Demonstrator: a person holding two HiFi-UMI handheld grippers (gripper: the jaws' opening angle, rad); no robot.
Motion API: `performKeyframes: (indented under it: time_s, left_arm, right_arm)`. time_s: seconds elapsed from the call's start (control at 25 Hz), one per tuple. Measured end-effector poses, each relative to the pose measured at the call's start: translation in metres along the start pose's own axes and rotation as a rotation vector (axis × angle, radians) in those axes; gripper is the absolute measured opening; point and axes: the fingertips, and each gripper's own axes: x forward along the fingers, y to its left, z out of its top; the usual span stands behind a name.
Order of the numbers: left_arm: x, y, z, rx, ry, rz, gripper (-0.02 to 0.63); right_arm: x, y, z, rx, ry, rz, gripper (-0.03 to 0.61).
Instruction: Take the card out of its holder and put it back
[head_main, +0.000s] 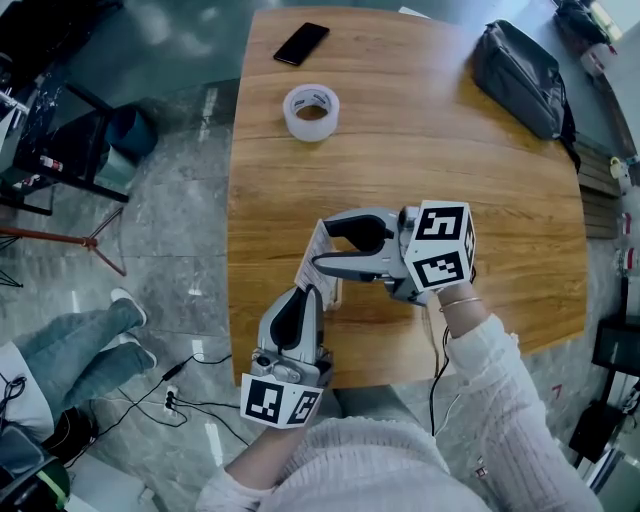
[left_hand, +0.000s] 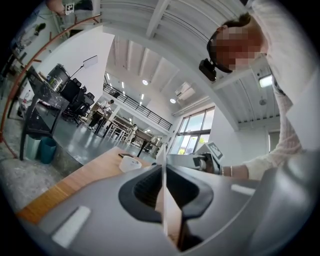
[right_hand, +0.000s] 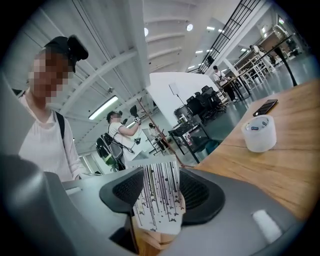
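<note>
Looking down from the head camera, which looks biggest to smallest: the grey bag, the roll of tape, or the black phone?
1. Grey bag, clearly largest.
2. Roll of tape.
3. Black phone, about as long as the roll is wide but narrower, so a close call.

Left tongs (head_main: 314, 288): were a grey shell with black ribbed pads.
Right tongs (head_main: 325, 246): were the same grey build.
Cubes (head_main: 442, 246): were white with black square markers.
Cable (head_main: 434, 375): was thin and black, below the right cube.
Sleeves (head_main: 500, 372): were white knit.
Bracelet (head_main: 460, 300): was thin, on the right wrist.
</note>
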Motion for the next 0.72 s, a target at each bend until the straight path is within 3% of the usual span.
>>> performKeyframes:
  time_s: [0.72]
  left_arm:
    - [-0.011, -0.008, -0.005, 0.079, 0.013, -0.024, 0.032]
  right_arm:
    - [0.006, 0.017, 0.013, -0.009, -0.072, 0.052, 0.212]
